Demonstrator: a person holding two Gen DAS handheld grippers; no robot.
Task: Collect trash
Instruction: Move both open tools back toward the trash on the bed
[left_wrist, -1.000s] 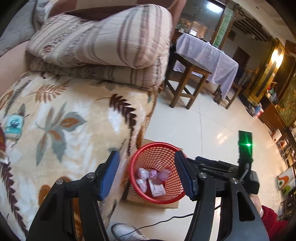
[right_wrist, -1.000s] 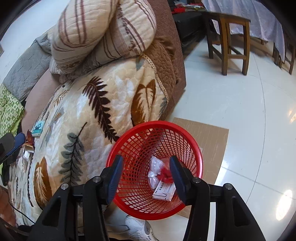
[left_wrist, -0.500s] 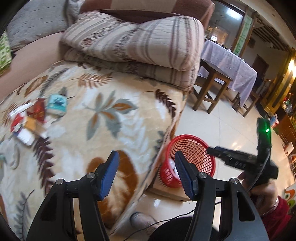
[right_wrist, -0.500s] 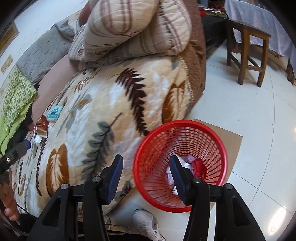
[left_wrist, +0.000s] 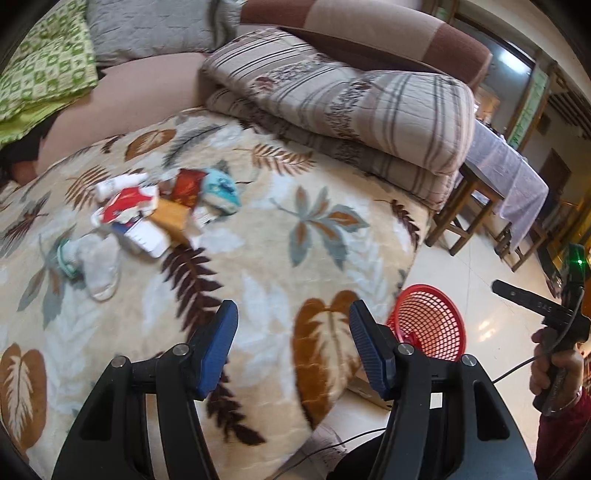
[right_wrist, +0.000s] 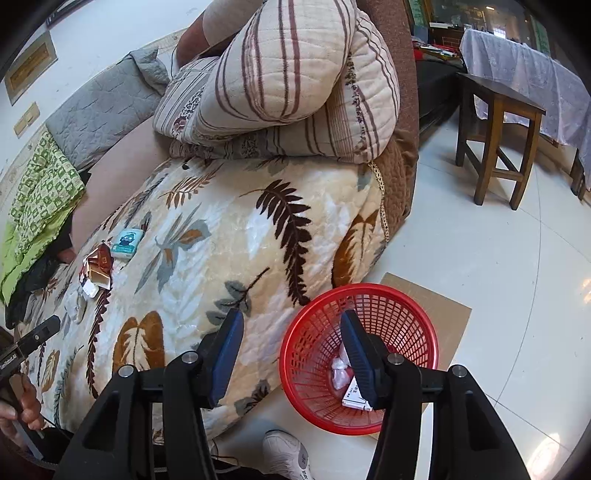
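Observation:
A pile of wrappers and small boxes (left_wrist: 147, 210) lies on the leaf-patterned blanket (left_wrist: 280, 258), with a teal packet (left_wrist: 221, 190) at its right edge. My left gripper (left_wrist: 291, 310) hovers open over the blanket, short of the pile, with nothing between its fingers. The red mesh basket (right_wrist: 314, 354) stands on the floor beside the bed and holds crumpled white wrappers and a small box (right_wrist: 341, 373). My right gripper (right_wrist: 291, 315) hangs above the basket's left rim. Its jaws are opening and hold nothing. The pile (right_wrist: 98, 266) also shows far left in the right wrist view.
A folded striped quilt (left_wrist: 351, 99) is stacked at the head of the bed. Under the basket lies a cardboard sheet (right_wrist: 436, 302) on white tiles. A wooden stool (right_wrist: 495, 140) and a cloth-covered table (right_wrist: 535, 74) stand beyond. A person's shoe (right_wrist: 284, 454) is by the bed.
The left gripper swung left from above the basket to over the blanket, bringing the trash pile into view. The right gripper rose and shifted left, so the basket now sits under its right finger.

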